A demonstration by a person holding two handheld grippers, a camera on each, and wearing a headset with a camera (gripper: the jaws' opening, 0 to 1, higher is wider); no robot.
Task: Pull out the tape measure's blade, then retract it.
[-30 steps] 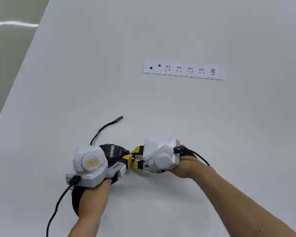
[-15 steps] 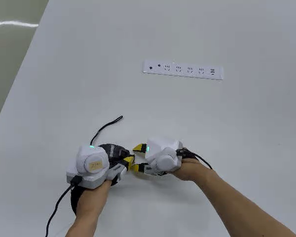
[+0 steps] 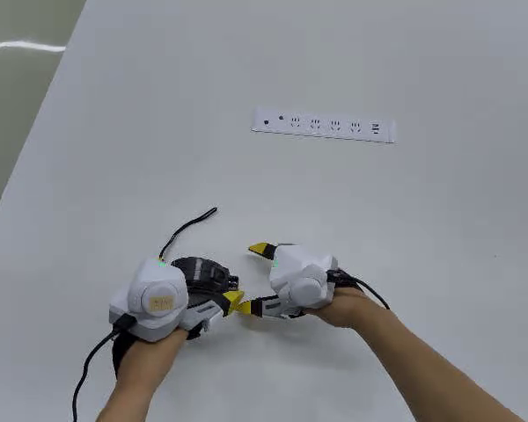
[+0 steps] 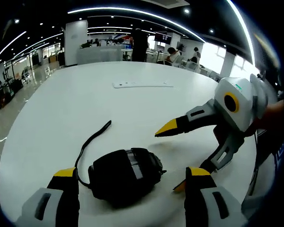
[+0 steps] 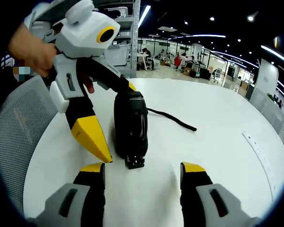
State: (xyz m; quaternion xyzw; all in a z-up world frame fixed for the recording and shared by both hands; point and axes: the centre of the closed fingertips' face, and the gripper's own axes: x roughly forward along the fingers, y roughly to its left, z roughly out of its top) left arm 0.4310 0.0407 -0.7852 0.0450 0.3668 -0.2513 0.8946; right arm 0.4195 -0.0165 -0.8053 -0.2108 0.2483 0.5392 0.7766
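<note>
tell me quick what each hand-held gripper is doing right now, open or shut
Left hand-held gripper: open, jaws either side of the tape measure, not clamped.
Right hand-held gripper: open, holding nothing.

Bright, even overhead light; ceiling strips (image 4: 132, 10) glare. White table (image 3: 334, 53) slightly washed out, soft shadow beside tape measure (image 5: 130, 125). Gripper views bend at edges; focus sharp.

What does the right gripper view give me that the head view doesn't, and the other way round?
Right gripper view: the tape measure end-on, with a small tab, probably the blade tip, facing the gap of the open right gripper. Head view: the person's right forearm and the left gripper's trailing cable. Both: the open left gripper around the case, the strap and the power strip.
</note>
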